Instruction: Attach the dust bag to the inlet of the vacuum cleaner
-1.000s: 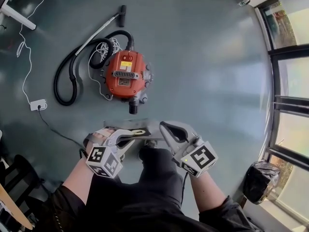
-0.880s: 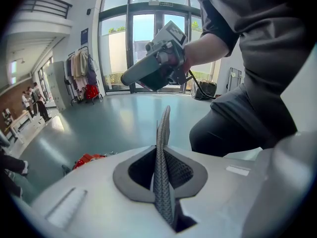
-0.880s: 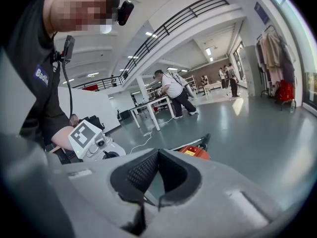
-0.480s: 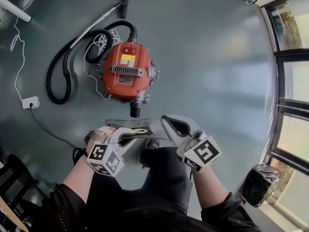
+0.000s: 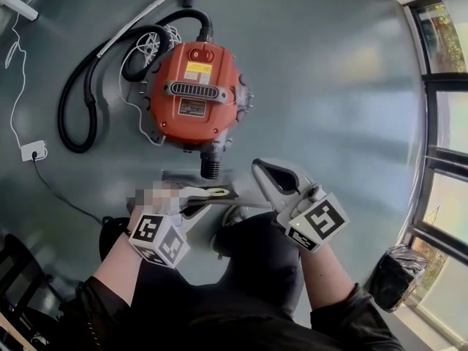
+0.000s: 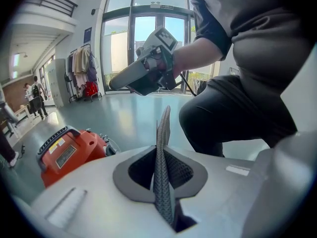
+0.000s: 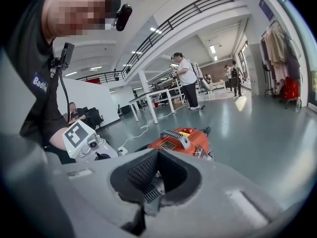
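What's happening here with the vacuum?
A person bends over the round orange vacuum cleaner, holding a grey cloth dust bag between two grippers. The left gripper has its jaws shut on the bag's edge, the right gripper at its other end. The bag is near the ribbed grey inlet, not yet attached.

Left gripper [image 6: 161, 133]: jaws pinched on dust bag [image 5: 186, 179] edge. Right gripper [image 5: 260, 170]: jaws together. Both forearms extended forward, angled downward.

Glossy grey-green floor [image 5: 351, 64], tall windows [image 5: 446, 123] (daylight outside); white tables [image 7: 158, 96], balcony railing [image 7: 198, 6]
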### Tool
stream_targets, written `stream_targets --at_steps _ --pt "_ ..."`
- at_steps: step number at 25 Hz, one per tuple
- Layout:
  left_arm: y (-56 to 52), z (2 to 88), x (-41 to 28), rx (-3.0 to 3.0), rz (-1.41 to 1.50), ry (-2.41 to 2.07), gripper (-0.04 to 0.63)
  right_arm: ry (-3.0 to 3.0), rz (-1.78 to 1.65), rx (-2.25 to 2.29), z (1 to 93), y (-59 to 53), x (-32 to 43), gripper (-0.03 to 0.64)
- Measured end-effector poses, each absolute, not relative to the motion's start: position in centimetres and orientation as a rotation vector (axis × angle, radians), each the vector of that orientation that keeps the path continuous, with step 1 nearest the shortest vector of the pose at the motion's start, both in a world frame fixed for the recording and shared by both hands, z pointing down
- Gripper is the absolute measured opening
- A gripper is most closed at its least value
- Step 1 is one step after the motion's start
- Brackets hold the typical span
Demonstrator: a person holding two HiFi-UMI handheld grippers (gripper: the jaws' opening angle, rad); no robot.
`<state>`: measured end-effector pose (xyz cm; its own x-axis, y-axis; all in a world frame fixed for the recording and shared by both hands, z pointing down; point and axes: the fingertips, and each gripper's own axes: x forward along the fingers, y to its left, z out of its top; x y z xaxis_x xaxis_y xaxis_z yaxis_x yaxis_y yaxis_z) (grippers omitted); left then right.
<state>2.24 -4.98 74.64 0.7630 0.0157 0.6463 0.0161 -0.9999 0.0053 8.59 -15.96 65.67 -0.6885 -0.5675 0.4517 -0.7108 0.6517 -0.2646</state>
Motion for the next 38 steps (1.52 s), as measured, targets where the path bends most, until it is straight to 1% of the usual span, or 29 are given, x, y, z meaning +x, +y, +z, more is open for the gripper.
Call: stream_targets --at_steps 10,17,26,30,32,33,38 --pt "-5.3 78.5 2.4 -2.904 -1.045 -0.062 0.041 -2.583 0.493 1.059 68.5 -17.8 8.8 -0.008" --pt "-6.7 80.1 2.2 -2.865 -1.084 -0.011 0.041 -2.606 0.425 1.076 70.8 -19.1 8.6 -0.008" --pt "-7.9 81.1 1.9 -2.85 -1.091 0.057 0.048 -2.694 0.298 1.032 70.6 -20.6 7.4 -0.008" --pt "-8.0 81.2 1.9 -2.84 -1.097 0.063 0.051 -2.712 0.203 0.931 70.5 -21.5 5.9 -0.006" --pt "-8.1 81.2 1.8 -2.834 -1.099 0.062 0.054 -2.697 0.155 0.852 71.1 -22.0 5.2 0.065" --pt "-8.1 81.2 1.7 -2.832 -1.1 0.061 0.055 -2.689 0.139 0.827 71.3 -22.3 5.0 0.081" --pt "-8.3 81.0 1.6 -2.822 -1.112 0.065 0.058 -2.655 0.037 0.821 71.3 -25.6 4.5 0.117"
